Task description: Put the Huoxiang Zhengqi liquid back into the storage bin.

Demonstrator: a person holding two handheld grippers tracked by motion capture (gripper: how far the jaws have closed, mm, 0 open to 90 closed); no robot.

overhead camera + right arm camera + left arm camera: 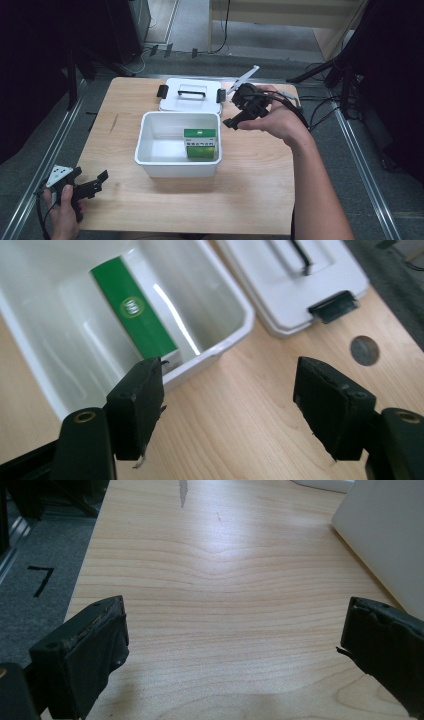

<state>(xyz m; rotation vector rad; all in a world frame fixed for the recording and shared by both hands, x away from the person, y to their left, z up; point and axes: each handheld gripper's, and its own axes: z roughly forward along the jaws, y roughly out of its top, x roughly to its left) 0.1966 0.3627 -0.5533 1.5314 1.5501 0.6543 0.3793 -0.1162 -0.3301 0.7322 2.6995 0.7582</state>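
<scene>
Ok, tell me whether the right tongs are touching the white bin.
Apart. In the right gripper view the open tongs hang over bare table beside the bin, nothing between the jaws; the high view puts the tongs just off its right rim.

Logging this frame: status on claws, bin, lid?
Left claw open, idle at table's near left corner. Right claw open, empty, beside white bin. Green box inside bin. Lid off, lying behind bin.

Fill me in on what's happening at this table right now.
A person holds a gripper in each hand over a wooden table. A white bin sits open with a green box inside; its lid lies flat behind it. The right gripper hovers open beside the bin's right edge, holding nothing. The left gripper waits open near the table's front left corner, also holding nothing.
</scene>
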